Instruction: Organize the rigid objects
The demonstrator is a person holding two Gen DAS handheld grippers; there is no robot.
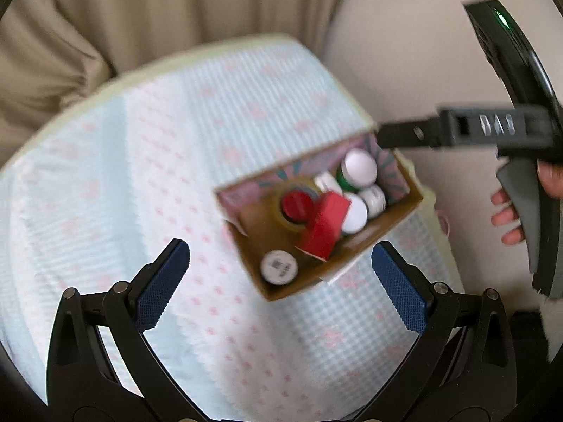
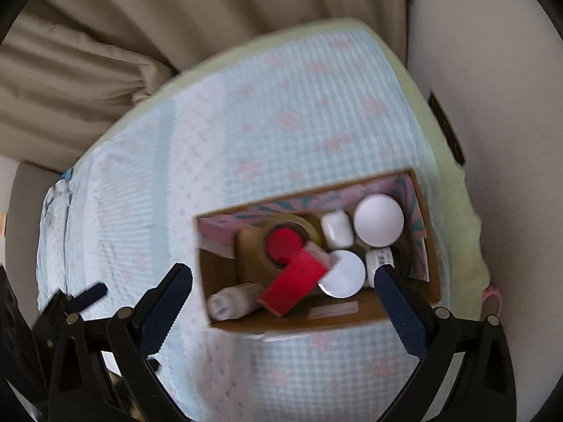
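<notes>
box: brown card, pink-and-teal lining
block: red
caps: white
cloth: pale blue check, pink motifs
pads: dark blue

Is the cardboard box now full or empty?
Mostly full. The cardboard box holds a red block, a tape roll and white-capped bottles; only a little bare floor shows.

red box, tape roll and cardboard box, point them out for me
red box [image 2: 293, 283], right wrist view, its top face
tape roll [image 2: 309, 229], right wrist view, its tan rim
cardboard box [image 1: 281, 290], left wrist view, near inner wall
</notes>
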